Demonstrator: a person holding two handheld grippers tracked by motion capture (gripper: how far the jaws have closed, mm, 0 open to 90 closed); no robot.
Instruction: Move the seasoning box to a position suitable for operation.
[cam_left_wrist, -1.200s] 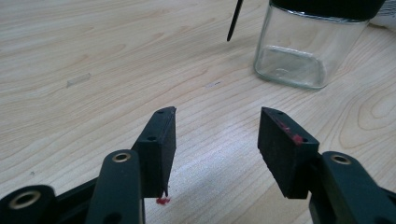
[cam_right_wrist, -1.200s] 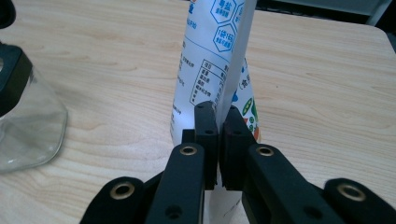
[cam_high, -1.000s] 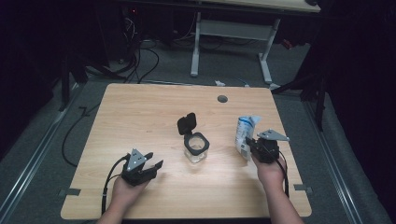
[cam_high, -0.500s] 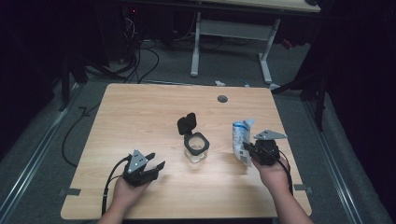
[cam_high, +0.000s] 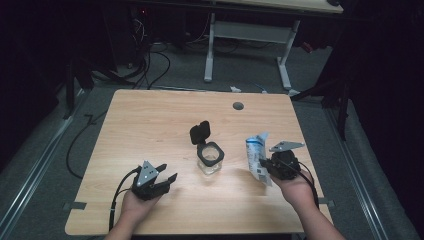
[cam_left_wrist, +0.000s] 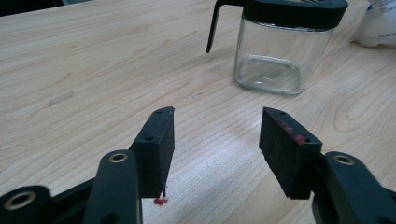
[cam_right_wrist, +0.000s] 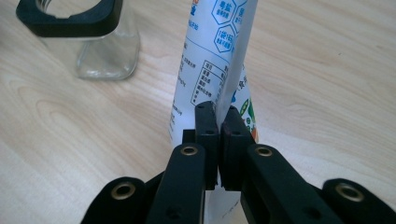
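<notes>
A clear glass jar (cam_high: 210, 161) with a black rim and a flipped-up black lid (cam_high: 199, 132) stands at the table's middle; it also shows in the left gripper view (cam_left_wrist: 275, 51) and the right gripper view (cam_right_wrist: 88, 39). My right gripper (cam_high: 266, 168) (cam_right_wrist: 218, 119) is shut on a white and blue printed pouch (cam_high: 256, 157) (cam_right_wrist: 219, 60), held upright to the right of the jar. My left gripper (cam_high: 167, 178) (cam_left_wrist: 217, 140) rests low near the table's front left, open, with nothing between its pads.
The wooden table (cam_high: 150, 125) has a round cable hole (cam_high: 238, 106) at its far side. Tape marks sit at its front corners (cam_high: 73, 205). Cables (cam_high: 150, 65) and a desk frame (cam_high: 245, 35) lie on the dark floor beyond.
My right gripper has carried the pouch a little left, closer to the jar. The left gripper has stayed in place.
</notes>
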